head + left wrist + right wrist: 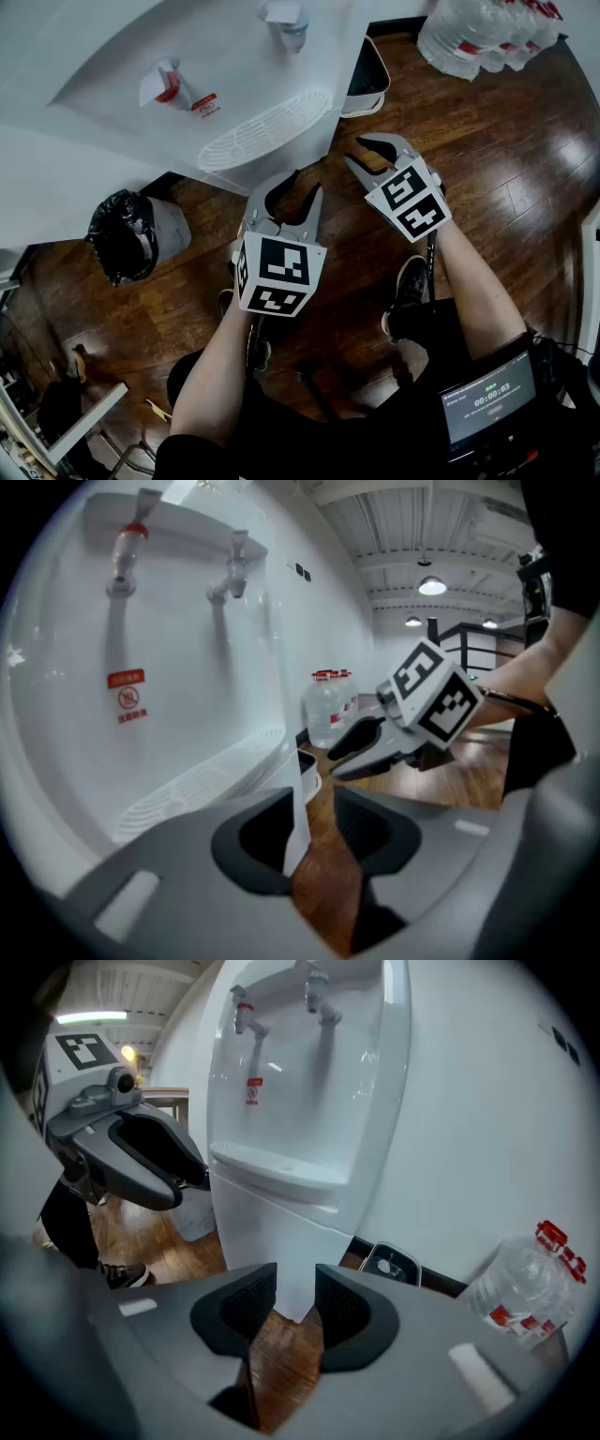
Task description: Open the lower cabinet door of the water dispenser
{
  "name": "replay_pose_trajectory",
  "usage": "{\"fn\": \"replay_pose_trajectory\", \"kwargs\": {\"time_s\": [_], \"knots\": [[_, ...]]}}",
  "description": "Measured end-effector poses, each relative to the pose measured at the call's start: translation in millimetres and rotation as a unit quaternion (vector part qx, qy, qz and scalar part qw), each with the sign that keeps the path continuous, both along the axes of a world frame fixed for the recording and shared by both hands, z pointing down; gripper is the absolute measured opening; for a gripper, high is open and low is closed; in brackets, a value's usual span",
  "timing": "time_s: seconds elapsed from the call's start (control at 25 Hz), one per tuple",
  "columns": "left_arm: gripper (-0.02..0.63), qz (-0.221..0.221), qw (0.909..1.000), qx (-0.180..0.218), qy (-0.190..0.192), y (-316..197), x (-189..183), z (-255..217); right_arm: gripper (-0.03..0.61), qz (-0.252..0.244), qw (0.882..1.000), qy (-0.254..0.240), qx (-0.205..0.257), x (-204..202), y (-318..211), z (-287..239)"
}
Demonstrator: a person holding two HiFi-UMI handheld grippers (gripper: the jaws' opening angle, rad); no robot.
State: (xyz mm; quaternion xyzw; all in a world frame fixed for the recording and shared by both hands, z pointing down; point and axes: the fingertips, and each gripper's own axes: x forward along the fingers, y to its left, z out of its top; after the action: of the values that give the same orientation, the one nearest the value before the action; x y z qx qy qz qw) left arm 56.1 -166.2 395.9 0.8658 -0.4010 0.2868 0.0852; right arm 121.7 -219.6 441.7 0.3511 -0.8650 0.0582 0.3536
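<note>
Left hand-held gripper (pixel 307 182) (jaws apart) near water dispenser (pixel 246 58).

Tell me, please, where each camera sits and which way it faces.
Head view: on the person's head, looking down at the water dispenser; forearms, shoes, left gripper, right gripper show.
Left gripper view: rides the left gripper, facing the drip tray; right gripper shows at right.
Right gripper view: rides the right gripper, facing the lower cabinet; left gripper shows at left.
Shared: all show the dispenser.

Water dispenser (pixel 234 66): smooth white plastic, glossy.
Floor (pixel 506 159): dark wood boards with a polished sheen.
Bin bag (pixel 117 234): thin black plastic, crinkled and shiny.
Bottles (pixel 478 33): clear plastic.
Left gripper (pixel 302 187), right gripper (pixel 354 152): matt grey plastic.
</note>
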Motion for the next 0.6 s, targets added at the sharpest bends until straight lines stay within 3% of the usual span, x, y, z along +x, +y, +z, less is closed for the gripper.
{"fn": "replay_pose_trajectory", "kwargs": {"time_s": [0.12, 0.32, 0.44, 0.6], "knots": [[0.251, 0.019, 0.9995, -0.025, -0.011, 1.9, 6.4, 12.6, 0.183, -0.004, 0.999, 0.003, -0.033, -3.0, -12.4, 27.3], [0.314, 0.034, 0.9965, -0.076, 0.007, 6.6, 16.9, 24.1, 0.327, 0.018, 0.993, -0.042, -0.112, -8.2, -30.4, 68.1], [0.345, 0.031, 0.9949, -0.093, 0.026, 2.9, 21.5, 26.3, 0.383, 0.02, 0.992, -0.035, -0.123, -4.5, -41.5, 86.4], [0.359, 0.023, 0.9932, -0.109, 0.033, -6.0, 16.5, 30.7, 0.411, 0.012, 0.992, -0.026, -0.123, -10.5, -58.5, 102.8]]}}
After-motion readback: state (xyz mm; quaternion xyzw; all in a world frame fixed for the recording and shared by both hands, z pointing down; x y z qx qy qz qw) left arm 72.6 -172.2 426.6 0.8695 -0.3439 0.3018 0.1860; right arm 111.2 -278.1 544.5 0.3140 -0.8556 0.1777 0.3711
